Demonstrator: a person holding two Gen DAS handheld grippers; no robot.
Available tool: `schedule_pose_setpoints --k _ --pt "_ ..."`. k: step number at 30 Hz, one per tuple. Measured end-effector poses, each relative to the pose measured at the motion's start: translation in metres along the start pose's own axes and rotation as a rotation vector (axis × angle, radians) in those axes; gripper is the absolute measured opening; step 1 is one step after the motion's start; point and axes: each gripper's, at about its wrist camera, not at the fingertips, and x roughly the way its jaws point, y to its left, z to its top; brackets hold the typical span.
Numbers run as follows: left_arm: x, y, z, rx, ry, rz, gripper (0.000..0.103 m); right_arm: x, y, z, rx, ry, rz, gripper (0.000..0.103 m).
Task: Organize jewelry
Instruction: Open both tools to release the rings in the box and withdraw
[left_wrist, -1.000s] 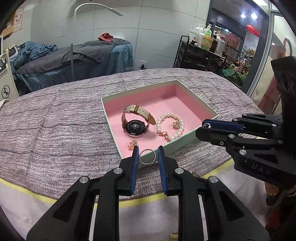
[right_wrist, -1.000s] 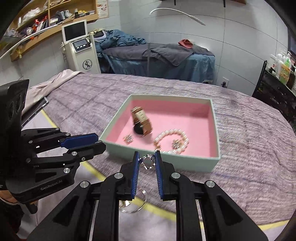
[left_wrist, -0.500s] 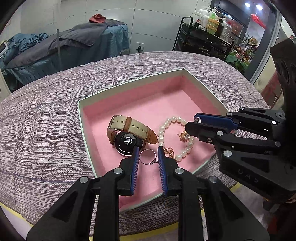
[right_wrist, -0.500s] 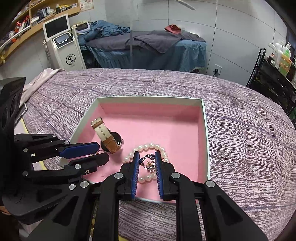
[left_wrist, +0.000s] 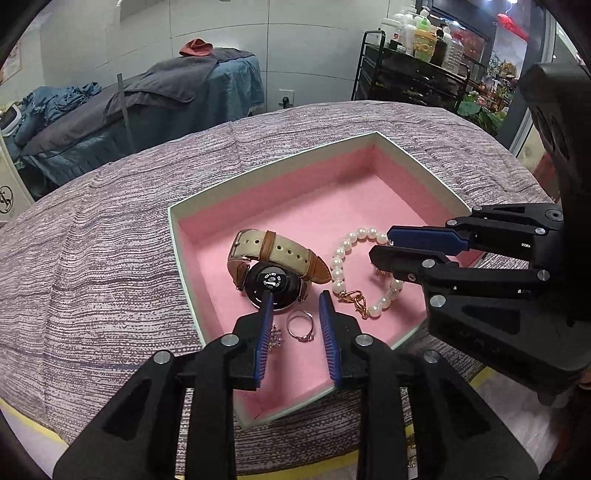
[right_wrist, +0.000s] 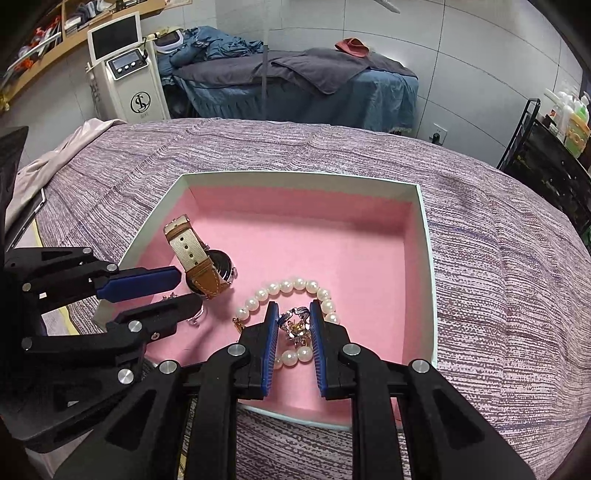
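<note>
Now both grippers hang low over the box (left_wrist: 177, 236), tilted down into it from the near side. L gripper (left_wrist: 295, 325): fingers (left_wrist: 264, 332) spread, ring (left_wrist: 301, 326) lying flat on the pink floor between them, touching neither pad as far as I can tell. Ring's stone end points toward the camera. Small earring (left_wrist: 275, 338) just left of it. Watch (left_wrist: 273, 280) lies face-down ahead of the fingertips, strap running left-right across the box. R gripper (right_wrist: 294, 332): fingers (right_wrist: 271, 339) narrowed on a sparkly ring (right_wrist: 295, 321), pinching it above the pearl bracelet (right_wrist: 288, 286), whose loop lies flat, near-right part of box. Box sits on a purple cover (right_wrist: 498, 258); can't tell if bench or bed.
</note>
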Motion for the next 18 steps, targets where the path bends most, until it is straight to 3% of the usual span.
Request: schedule_pose_setpoints --k 6,9,13,18 --pt "-0.036 0.000 -0.011 0.015 -0.089 0.067 0.071 -0.020 -0.002 0.001 0.030 -0.065 0.008 0.042" --pt "-0.060 0.003 -0.019 0.014 -0.157 0.097 0.086 -0.038 -0.006 0.000 0.081 -0.105 0.012 0.059" --pt "-0.087 0.005 -0.036 -0.011 -0.215 0.122 0.094 -0.063 -0.005 -0.012 0.131 -0.163 0.019 0.073" --pt "-0.105 0.007 -0.068 -0.041 -0.222 0.120 0.095 -0.080 0.000 -0.035 0.130 -0.173 0.004 0.077"
